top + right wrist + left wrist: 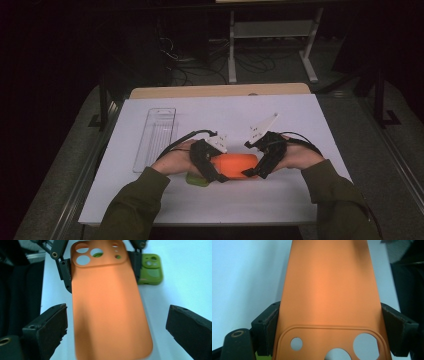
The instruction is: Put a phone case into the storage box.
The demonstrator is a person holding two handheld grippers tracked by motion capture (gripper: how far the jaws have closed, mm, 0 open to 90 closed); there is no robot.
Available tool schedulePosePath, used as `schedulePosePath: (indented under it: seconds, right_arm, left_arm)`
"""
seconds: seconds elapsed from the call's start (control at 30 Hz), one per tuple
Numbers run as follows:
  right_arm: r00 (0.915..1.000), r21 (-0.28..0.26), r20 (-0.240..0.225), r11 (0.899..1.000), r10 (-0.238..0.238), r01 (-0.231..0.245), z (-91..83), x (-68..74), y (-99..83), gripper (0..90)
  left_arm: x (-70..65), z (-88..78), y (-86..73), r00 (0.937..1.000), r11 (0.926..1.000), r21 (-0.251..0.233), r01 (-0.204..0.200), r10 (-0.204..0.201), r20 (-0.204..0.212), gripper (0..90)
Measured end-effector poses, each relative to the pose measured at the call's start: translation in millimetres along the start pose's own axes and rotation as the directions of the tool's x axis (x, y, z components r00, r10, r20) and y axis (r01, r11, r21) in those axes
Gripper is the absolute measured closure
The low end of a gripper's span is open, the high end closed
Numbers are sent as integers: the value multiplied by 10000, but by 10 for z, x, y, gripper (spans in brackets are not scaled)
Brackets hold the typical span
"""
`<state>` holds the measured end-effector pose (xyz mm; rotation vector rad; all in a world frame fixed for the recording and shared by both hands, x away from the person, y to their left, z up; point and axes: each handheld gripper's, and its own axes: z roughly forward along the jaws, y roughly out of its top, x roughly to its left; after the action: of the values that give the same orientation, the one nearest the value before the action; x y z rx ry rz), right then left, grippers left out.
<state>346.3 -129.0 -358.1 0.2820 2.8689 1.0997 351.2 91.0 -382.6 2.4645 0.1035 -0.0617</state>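
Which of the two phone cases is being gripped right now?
The orange phone case, clamped at its camera end by the left gripper. The green phone case lies on the table, untouched.

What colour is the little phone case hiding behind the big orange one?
The small phone case is green, seen best in the right gripper view, lying on the table beyond the orange case.

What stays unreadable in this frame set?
- Green phone case, high view: mostly hidden under the left hand and left claw.
- Orange phone case, left gripper view: camera end cut off by the bottom edge.
- Clear tray, high view: contents too faint to tell.
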Motion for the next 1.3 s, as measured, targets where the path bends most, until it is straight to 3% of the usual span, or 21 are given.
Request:
schedulePosePath:
  seconds: [0.17, 0.27, 0.43, 0.53, 0.57, 0.6, 0.63, 0.7, 0.77, 0.8, 0.83, 0.87, 0.93, 1.0, 1.1, 1.13, 1.17, 1.2, 1.23, 1.27, 1.3]
  right_arm:
    - [9940, -299, 684, 9961, 848, -829, -88, -51, -128, 17]
    - [9894, -537, 791, 9916, 1217, -1177, -108, -79, -174, 17]
    - [9643, -907, 1112, 9687, 2405, -2312, -154, -101, -268, 16]
    - [9439, -1204, 1298, 9497, 3037, -2890, -176, -93, -315, 17]
    - [9302, -1407, 1671, 9417, 3267, -3055, -192, -95, -357, 18]
    - [9302, -1407, 1671, 9417, 3267, -3055, -192, -95, -357, 18]
    - [9121, -1627, 1827, 9262, 3669, -3400, -208, -94, -395, 18]
    - [9088, -1763, 1900, 9235, 3714, -3406, -211, -94, -421, 18]
    - [8921, -1903, 1984, 9088, 4059, -3712, -202, -70, -457, 16]
    - [8760, -1948, 2168, 8984, 4309, -3937, -175, -31, -489, 3]
    - [8760, -1948, 2168, 8984, 4309, -3937, -175, -31, -489, 3]
    - [8706, -1991, 2315, 8971, 4342, -3945, -159, -7, -505, 2]
    - [8517, -2134, 2521, 8848, 4595, -4142, -132, 38, -535, 0]
    - [8371, -2344, 2614, 8729, 4806, -4279, -111, 70, -576, 0]
    - [7828, -2826, 3131, 8397, 5378, -4638, -94, 133, -629, 0]
    - [7718, -2922, 3206, 8325, 5491, -4708, -94, 148, -653, 0]
    - [7618, -2982, 3285, 8266, 5583, -4773, -91, 164, -670, 0]
    - [7553, -3076, 3394, 8249, 5607, -4742, -83, 178, -689, 0]
    - [7457, -3192, 3470, 8193, 5687, -4763, -69, 198, -707, 0]
    - [7415, -3289, 3516, 8170, 5715, -4737, -52, 214, -726, 0]
    - [7348, -3365, 3572, 8133, 5766, -4747, -30, 231, -739, 0]
  left_arm:
    - [8, -30, -37, 9966, 9975, 5, 711, -710, -415, 154]
    - [11, -40, -56, 9929, 9954, 115, 949, -938, -737, 154]
    - [-11, -38, -70, 9841, 9906, -8, 1368, -1360, -1141, 155]
    - [-5, -30, -83, 9716, 9840, -26, 1780, -1762, -1580, 156]
    - [4, -31, -90, 9665, 9812, -52, 1927, -1907, -1718, 156]
    - [2, -23, -97, 9594, 9763, -137, 2161, -2149, -1828, 156]
    - [11, -23, -103, 9558, 9745, -178, 2237, -2229, -1916, 156]
    - [17, -18, -113, 9530, 9714, -198, 2366, -2360, -1902, 156]
    - [16, -2, -116, 9479, 9681, -269, 2492, -2495, -1981, 156]
    - [17, 2, -117, 9438, 9655, -310, 2586, -2594, -2046, 156]
    - [32, -10, -119, 9452, 9672, -142, 2537, -2510, -2089, 156]
    - [27, 0, -119, 9374, 9615, -340, 2728, -2736, -2155, 156]
    - [32, -3, -120, 9310, 9566, -381, 2889, -2900, -2217, 156]
    - [35, -17, -126, 9315, 9583, -365, 2833, -2840, -2273, 155]
    - [36, -30, -122, 9269, 9567, -430, 2879, -2897, -2388, 155]
    - [30, -24, -119, 9203, 9508, -652, 3030, -3097, -2389, 155]
    - [45, -43, -122, 9217, 9532, -545, 2975, -3016, -2440, 155]
    - [47, -42, -122, 9156, 9482, -640, 3110, -3170, -2473, 155]
    - [50, -45, -121, 9141, 9481, -645, 3114, -3174, -2523, 155]
    - [40, -35, -116, 9043, 9393, -860, 3320, -3429, -2542, 155]
    - [55, -53, -118, 9093, 9457, -671, 3180, -3243, -2608, 155]
